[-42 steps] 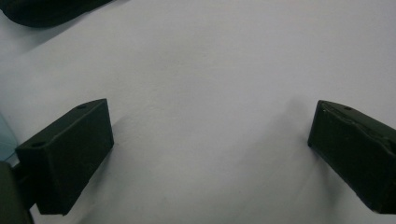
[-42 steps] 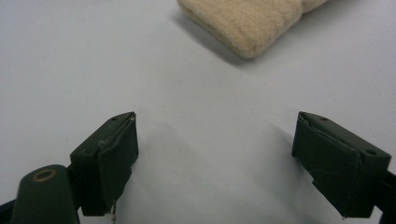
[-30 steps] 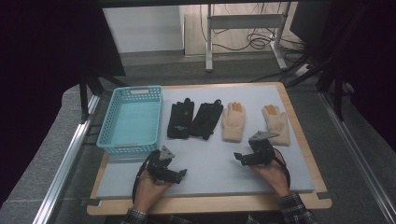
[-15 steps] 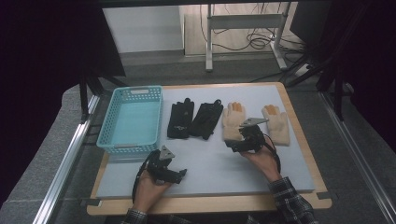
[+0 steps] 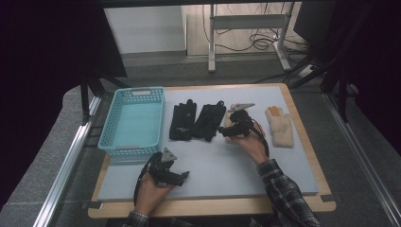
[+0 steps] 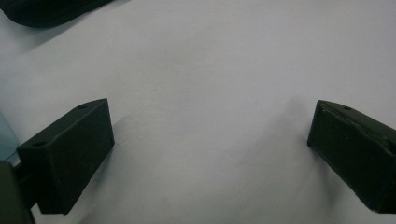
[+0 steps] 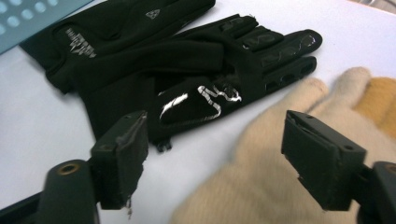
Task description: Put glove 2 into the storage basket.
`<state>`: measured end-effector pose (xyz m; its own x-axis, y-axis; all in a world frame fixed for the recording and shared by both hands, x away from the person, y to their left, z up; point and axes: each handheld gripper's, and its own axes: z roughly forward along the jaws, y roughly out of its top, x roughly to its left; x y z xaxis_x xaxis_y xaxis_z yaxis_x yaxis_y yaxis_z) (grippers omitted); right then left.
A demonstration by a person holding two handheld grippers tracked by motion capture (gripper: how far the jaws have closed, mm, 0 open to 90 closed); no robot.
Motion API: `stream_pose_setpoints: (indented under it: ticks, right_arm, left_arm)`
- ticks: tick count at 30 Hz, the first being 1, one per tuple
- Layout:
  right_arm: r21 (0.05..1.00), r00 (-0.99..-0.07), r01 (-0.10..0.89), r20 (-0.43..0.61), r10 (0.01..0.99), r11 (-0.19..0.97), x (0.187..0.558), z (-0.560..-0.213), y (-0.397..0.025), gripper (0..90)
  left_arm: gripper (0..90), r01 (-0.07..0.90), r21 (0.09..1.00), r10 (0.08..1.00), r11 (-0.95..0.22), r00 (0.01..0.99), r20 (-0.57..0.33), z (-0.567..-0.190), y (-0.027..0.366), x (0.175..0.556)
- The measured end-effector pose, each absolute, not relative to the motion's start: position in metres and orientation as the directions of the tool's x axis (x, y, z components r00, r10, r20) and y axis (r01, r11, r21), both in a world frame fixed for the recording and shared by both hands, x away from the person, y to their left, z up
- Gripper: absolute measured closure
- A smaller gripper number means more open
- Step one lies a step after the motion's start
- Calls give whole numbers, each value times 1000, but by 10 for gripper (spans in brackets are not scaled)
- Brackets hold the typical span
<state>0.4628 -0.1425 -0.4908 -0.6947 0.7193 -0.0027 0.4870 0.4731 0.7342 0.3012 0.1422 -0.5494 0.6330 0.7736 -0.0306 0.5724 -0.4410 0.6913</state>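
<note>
A: Basket (image 5: pixel 134 118), far left corner of the table: turquoise plastic, lattice walls. Table (image 5: pixel 217 165) surface pale grey-white, light wooden rim.

B: Gloves?

A: Two black gloves (image 5: pixel 196 120) beside the basket; in the right gripper view the nearer black glove (image 7: pixel 196 88) carries silver-white markings, and the one behind it a small white logo. Cream knit glove (image 5: pixel 280 126) near the right edge, orange-tan fingertips. A second cream glove (image 7: pixel 261 186) in the right gripper view.

B: Sleeve?

A: Plaid sleeve (image 5: pixel 283 196), dark grey with pale lines.
</note>
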Motion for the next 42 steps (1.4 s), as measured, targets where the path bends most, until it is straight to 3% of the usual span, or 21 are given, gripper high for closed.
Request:
stream_pose_setpoints:
  ticks: [5,9,12,16,17,19,24,28,31,34,35,37,42]
  right_arm:
    - [721,-676,522,23,737,456,483,-495,-138,329]
    - [710,-662,550,50,748,439,496,-497,-132,479]
    - [700,-665,551,39,746,455,502,-499,-124,517]
    - [692,-669,549,28,743,469,507,-503,-114,492]
    - [685,-670,551,23,742,477,510,-506,-108,405]
    - [681,-674,550,19,739,484,513,-510,-104,340]
    - [641,-673,551,-37,739,534,519,-520,-94,293]
    - [634,-661,552,-62,748,541,519,-521,-92,394]
    - [640,-669,538,-71,740,548,515,-521,-89,631]
    - [635,-669,539,-77,739,554,512,-520,-85,706]
    - [635,-678,537,-68,732,556,511,-520,-83,800]
    - [630,-681,547,-48,731,552,513,-520,-83,844]
    - [627,-685,569,3,728,533,516,-515,-88,858]
  left_arm:
    - [10,572,692,774,-441,633,-31,-550,142,301]
    - [10,572,692,774,-440,633,-31,-550,142,301]
    - [10,573,692,774,-440,633,-32,-550,142,301]
    - [10,573,693,775,-437,632,-34,-550,142,301]
    - [10,573,693,774,-438,632,-33,-550,142,301]
    - [10,572,693,774,-438,633,-33,-550,142,301]
    - [10,574,693,774,-437,632,-36,-550,142,301]
    - [9,576,691,774,-436,632,-38,-550,142,302]
    - [9,576,693,775,-434,630,-39,-550,142,302]
    - [9,577,691,775,-435,631,-39,-550,142,302]
    - [9,577,691,775,-435,631,-39,-550,142,302]
    - [10,577,690,775,-436,631,-38,-550,142,302]
    - [11,575,693,775,-435,631,-37,-550,142,302]
